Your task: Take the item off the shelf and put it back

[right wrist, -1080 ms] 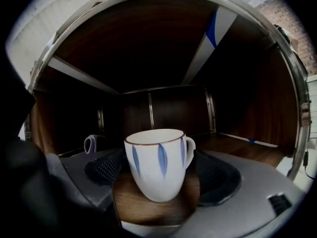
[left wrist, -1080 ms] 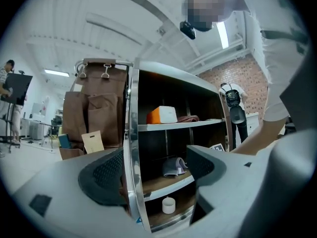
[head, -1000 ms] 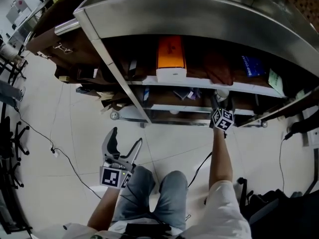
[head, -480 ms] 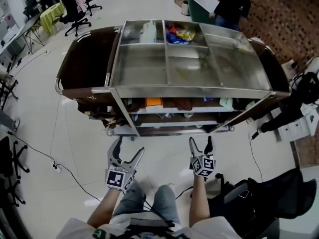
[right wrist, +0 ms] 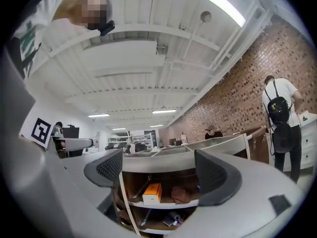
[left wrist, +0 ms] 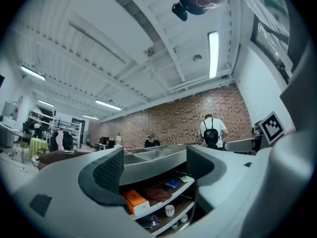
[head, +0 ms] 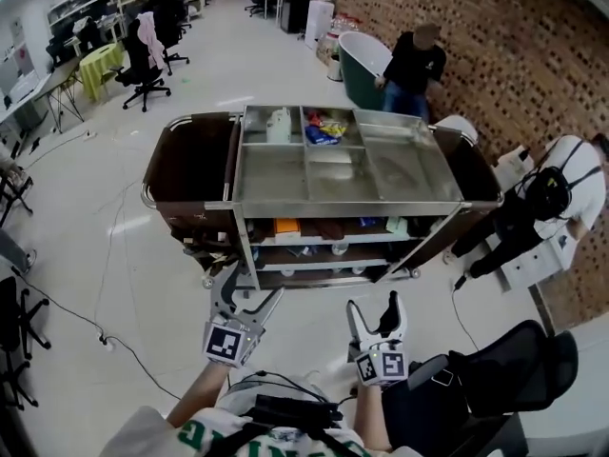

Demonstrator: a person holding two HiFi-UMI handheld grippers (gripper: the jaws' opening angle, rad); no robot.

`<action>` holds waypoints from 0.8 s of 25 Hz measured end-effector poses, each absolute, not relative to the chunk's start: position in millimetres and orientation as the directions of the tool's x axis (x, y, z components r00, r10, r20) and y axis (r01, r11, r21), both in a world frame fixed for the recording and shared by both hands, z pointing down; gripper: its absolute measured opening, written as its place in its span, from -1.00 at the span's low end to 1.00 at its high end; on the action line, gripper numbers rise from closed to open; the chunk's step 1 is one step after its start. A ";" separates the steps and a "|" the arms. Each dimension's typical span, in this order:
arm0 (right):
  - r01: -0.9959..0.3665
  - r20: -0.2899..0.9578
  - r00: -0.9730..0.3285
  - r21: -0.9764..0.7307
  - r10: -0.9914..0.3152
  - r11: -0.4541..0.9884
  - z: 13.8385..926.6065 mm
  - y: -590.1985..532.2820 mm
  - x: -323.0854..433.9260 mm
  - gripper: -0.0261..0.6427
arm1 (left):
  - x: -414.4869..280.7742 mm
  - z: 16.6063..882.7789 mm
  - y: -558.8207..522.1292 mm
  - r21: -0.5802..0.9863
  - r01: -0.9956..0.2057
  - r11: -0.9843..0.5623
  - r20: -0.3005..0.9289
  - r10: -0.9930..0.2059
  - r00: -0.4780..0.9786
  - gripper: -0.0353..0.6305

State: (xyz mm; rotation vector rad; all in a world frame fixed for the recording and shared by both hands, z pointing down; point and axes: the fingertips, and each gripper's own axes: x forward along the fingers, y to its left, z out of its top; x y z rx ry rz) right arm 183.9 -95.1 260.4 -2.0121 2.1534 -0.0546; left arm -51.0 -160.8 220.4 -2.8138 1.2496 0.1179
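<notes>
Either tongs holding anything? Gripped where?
Nothing held: left tongs open and empty; right tongs empty, jaws closing on nothing. Both are short of the cart.

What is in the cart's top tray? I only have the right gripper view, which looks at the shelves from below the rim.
Observer: In the head view, colourful packets lie in a far middle compartment of the top tray.
Operator: Anything beside them?
Observer: A whitish container stands in the compartment to their left.
Operator: And the left tongs?
Observer: The left gripper has its tongs open, nothing between them.
</notes>
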 end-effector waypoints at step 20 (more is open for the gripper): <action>-0.985 -0.155 -0.165 -0.026 -0.974 0.171 224.2 -75.0 131.6 0.50 | -77.5 236.9 -122.9 -0.076 -0.782 -0.618 -0.105 -0.775 0.623 0.23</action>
